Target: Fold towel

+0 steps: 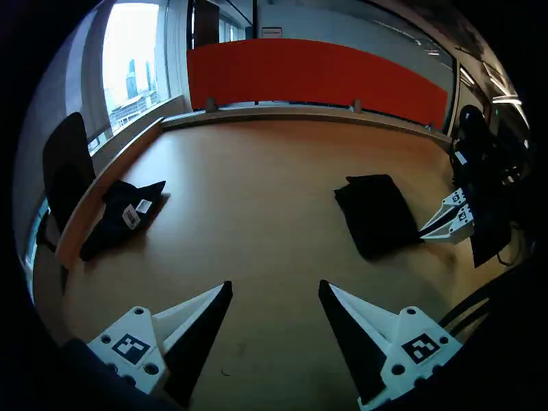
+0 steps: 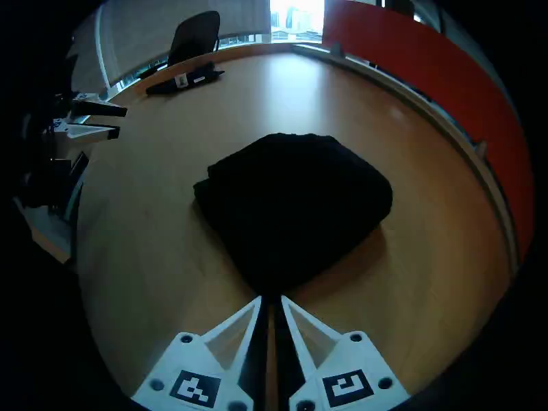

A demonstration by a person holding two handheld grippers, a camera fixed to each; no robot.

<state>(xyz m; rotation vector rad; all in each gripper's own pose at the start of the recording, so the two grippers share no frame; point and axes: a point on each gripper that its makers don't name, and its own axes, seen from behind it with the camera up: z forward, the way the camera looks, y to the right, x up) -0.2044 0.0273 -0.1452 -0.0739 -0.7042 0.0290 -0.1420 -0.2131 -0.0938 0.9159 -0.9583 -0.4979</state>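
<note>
Down at 6 o'clock in the left gripper view, the left gripper (image 1: 274, 286) stands released, its jaws spread wide with bare table (image 1: 274, 198) between them; they grip nothing and touch nothing. The folded black towel (image 1: 377, 212) lies at about 3 o'clock in that view, flat on the wood. The right gripper (image 1: 423, 233) reaches in from the 3 o'clock edge with its tips against the towel's near side.

In the right gripper view the right gripper (image 2: 271, 300) sits at 6 o'clock, clenched almost closed, with only a thin slit between the fingers. The tips meet the nearest corner of the towel (image 2: 294, 205), which fills the middle of the view. Whether any cloth is nipped between them cannot be told. The left gripper (image 2: 122, 120) shows at 10 o'clock, well apart from the towel.

A second dark cloth (image 1: 123, 216) lies at 9 o'clock in the left gripper view, near the table's edge and beside a chair (image 1: 65, 171). A red partition (image 1: 308, 75) runs across 12 o'clock.
</note>
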